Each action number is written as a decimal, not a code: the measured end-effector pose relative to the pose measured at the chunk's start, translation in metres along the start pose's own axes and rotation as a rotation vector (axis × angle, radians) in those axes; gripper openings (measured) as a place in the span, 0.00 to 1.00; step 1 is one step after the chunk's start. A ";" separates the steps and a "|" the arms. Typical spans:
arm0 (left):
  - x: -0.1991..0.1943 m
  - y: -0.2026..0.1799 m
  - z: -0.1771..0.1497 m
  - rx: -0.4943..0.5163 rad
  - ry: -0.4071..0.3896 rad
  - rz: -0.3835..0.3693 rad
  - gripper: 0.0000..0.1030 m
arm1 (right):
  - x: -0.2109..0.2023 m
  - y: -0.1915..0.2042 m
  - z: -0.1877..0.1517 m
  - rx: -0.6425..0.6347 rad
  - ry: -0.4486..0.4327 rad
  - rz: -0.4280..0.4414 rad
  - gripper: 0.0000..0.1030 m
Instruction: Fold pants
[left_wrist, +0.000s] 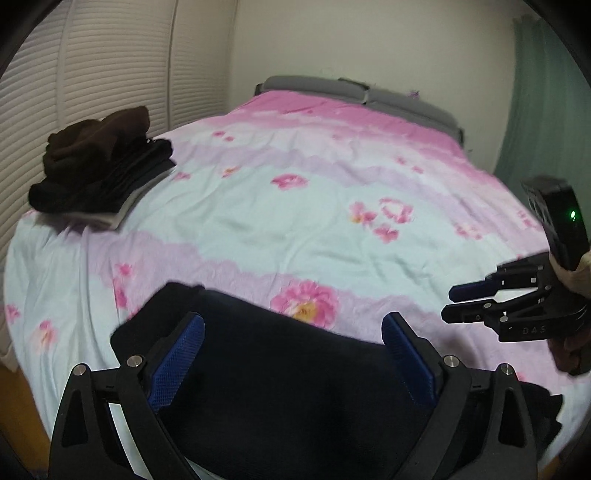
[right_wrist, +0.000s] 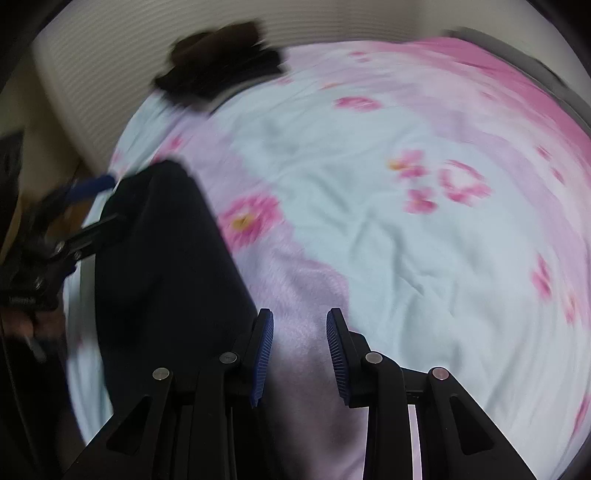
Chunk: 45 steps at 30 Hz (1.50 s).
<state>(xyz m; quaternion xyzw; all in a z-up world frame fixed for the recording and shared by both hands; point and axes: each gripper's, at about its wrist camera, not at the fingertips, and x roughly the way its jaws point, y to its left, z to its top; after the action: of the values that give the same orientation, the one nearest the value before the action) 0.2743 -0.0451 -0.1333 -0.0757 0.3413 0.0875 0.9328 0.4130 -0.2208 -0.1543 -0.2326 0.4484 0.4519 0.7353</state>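
One pair black pants lying folded on near edge of floral bed cover. Left gripper hovering above, jaws wide apart. Right gripper jaws apart, holding nothing. Dark clothes stack resting at far left.

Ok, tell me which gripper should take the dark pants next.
Left. The left gripper is wide open with the dark pants lying directly between its fingers. The right gripper is off to the side, open over bare floral bedspread, holding nothing.
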 end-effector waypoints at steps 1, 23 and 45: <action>0.003 -0.004 -0.003 -0.001 0.015 0.007 0.95 | 0.006 -0.001 -0.001 -0.045 0.017 0.011 0.31; 0.032 -0.019 -0.017 -0.024 0.053 0.092 0.95 | 0.065 0.009 -0.017 -0.340 -0.039 0.322 0.29; 0.034 -0.008 -0.023 -0.034 0.062 0.089 0.95 | 0.070 -0.016 -0.023 -0.102 -0.077 0.464 0.12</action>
<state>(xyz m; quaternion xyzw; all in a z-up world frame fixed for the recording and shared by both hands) 0.2869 -0.0538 -0.1718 -0.0787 0.3713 0.1320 0.9157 0.4301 -0.2141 -0.2275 -0.1431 0.4379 0.6393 0.6157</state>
